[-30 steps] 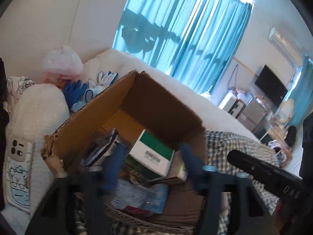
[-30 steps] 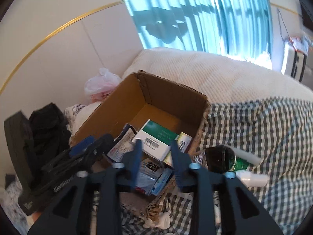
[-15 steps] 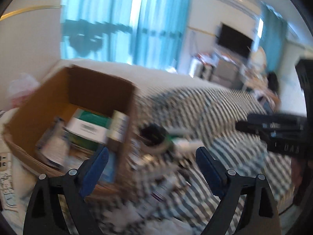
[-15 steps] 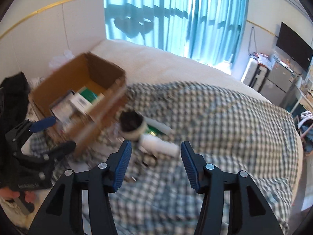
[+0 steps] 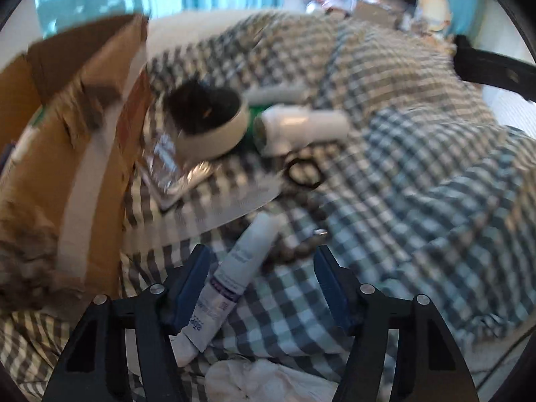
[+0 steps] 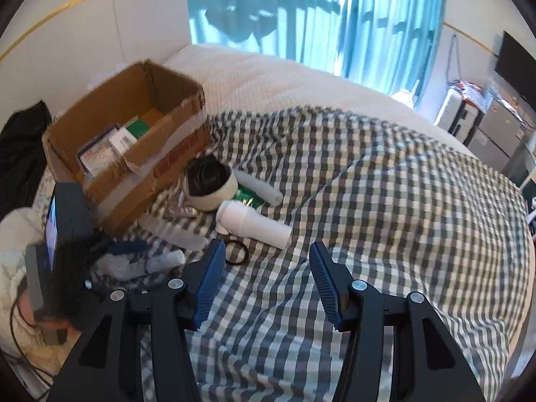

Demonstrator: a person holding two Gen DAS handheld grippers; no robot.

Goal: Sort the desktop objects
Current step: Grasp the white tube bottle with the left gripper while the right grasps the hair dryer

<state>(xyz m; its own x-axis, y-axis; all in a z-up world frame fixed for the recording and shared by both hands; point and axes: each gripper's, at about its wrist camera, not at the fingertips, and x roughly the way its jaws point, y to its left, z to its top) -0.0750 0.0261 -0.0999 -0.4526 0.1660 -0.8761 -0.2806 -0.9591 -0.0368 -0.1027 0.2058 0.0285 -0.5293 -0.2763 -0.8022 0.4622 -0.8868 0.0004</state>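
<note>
Now that you swing both wide, empty tools off the cardboard box (image 6: 127, 154), your left tool (image 5: 261, 288) straddles the tube (image 5: 234, 281) at 6 o'clock, your next likely pick

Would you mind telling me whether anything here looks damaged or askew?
The cardboard box looks battered: its near wall is torn along the top edge and patched with tape. Beside it, a white bottle lies tipped over on the checked blanket.
</note>
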